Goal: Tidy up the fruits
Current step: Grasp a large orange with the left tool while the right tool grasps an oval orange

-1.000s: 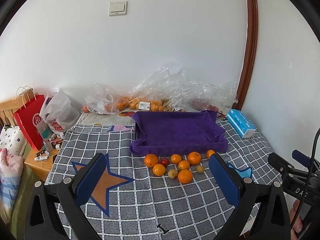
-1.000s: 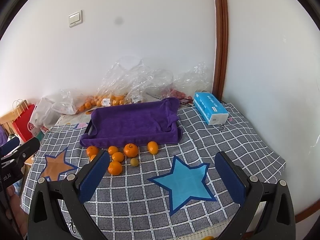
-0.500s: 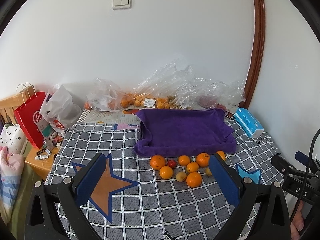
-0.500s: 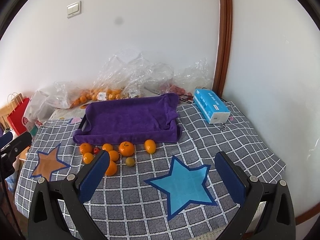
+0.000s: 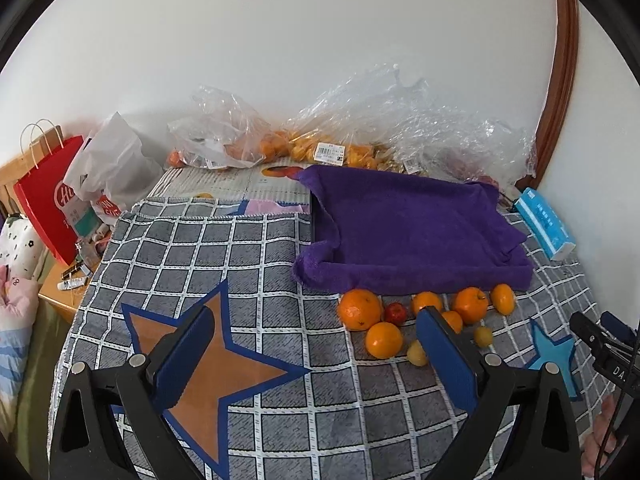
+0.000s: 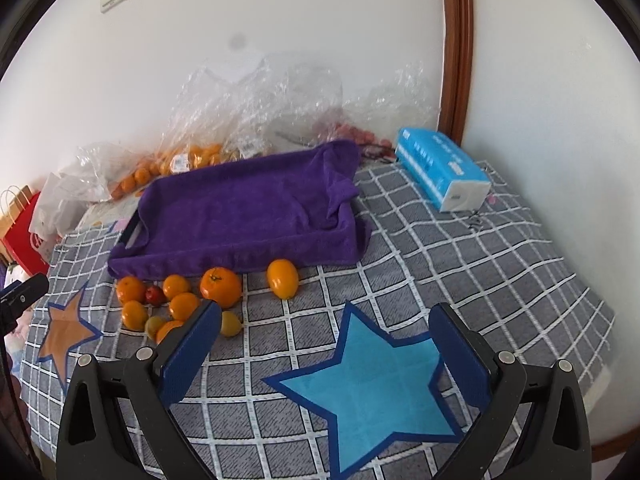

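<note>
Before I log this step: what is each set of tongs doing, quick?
Left tongs: open, holding nothing.
Right tongs: open, holding nothing.

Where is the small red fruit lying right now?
The red fruit lies on the checked cloth just before the purple tray, in both views, between the large orange and a smaller orange.
</note>
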`<state>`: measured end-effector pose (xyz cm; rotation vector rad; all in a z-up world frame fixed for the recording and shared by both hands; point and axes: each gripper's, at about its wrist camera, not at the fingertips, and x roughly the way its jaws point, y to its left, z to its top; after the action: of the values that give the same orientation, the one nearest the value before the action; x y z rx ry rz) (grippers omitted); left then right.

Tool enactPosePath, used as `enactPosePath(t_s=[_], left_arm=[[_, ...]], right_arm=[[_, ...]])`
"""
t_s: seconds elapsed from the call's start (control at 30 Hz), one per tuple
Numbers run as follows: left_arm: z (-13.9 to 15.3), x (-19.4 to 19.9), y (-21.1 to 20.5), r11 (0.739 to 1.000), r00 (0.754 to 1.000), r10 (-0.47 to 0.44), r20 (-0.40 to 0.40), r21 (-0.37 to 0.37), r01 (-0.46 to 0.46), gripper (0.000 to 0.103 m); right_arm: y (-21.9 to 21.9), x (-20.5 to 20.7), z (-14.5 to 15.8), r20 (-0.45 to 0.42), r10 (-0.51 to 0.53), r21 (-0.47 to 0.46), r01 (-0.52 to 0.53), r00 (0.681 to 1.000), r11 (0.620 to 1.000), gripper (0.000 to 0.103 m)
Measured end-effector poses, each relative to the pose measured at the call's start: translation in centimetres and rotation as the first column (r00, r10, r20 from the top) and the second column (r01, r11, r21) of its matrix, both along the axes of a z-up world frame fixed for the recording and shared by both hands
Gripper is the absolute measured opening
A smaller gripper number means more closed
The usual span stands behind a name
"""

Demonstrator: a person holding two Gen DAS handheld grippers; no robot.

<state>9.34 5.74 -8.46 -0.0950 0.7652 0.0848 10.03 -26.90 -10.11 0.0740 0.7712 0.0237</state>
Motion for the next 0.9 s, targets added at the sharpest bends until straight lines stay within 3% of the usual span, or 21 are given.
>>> enactPosePath(t_s=[0.23, 0.4, 0.7, 0.8, 0.9], left_arm=[[-3.2, 2.1, 1.3, 1.0, 0.998, -0.009, -0.058, 0.019, 0.01, 0.097], [-4.8, 3.0, 2.6, 0.999, 0.996, -0.022, -0.082, -0.028, 0.02, 0.097], [-5.5, 3.6, 2.3, 0.989, 0.992, -0.11, -0.063, -0.107, 0.103, 0.094], [-5.8, 4.6, 1.4, 0.985, 0.989, -0.127, -0.074, -0.129, 0.116, 0.085], [-6.3, 5.9, 0.2, 0.98, 0.984, -0.153, -0.096, -0.142, 0.138, 0.076]], right_arm=[[1.1, 3.4, -3.8, -0.041, 0.069, 0.025, -0.068, 0.997, 0.997, 0.085], [1.8, 6.4, -6.2, -0.089, 0.097, 0.058, -0.092, 0.991, 0.994, 0.064], [2.7, 10.0, -8.6, -0.124, 0.124, 0.071, -0.116, 0.984, 0.991, 0.044], [2.9, 9.8, -8.6, -0.111, 0.139, 0.05, -0.134, 0.984, 0.99, 0.032], [2.5, 9.2, -8.4, -0.113, 0.14, 0.057, -0.134, 0.984, 0.989, 0.032]])
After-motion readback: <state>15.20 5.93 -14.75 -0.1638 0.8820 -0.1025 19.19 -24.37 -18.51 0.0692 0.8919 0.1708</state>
